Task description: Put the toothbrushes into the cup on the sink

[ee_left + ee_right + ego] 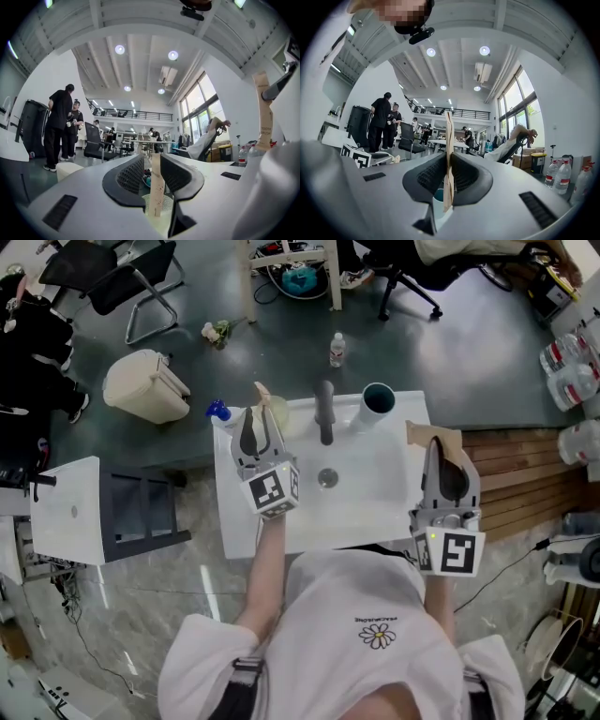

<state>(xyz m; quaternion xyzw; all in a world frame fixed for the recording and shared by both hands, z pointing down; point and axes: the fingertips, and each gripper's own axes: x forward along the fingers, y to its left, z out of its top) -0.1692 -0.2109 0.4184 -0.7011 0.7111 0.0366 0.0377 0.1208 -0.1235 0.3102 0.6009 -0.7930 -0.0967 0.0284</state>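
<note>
1. The white rectangular ceramic sink appears only in the head view. A dark upright faucet stands at its far edge and a round metal drain sits in the basin.
2. The left gripper is over the sink's far left corner. Its own view shows two grey jaws with ribbed black pads clamped on a flat tan cardboard toothbrush pack, which sticks out past their tips.
3. The right gripper is at the sink's right edge. Its own view shows its jaws pressed together on a second tan cardboard toothbrush pack, seen edge-on as a thin strip. The head view shows this pack's broad face.
4. A round white cup with a teal inside stands on the far rim, just right of the faucet and apart from both packs.
</note>
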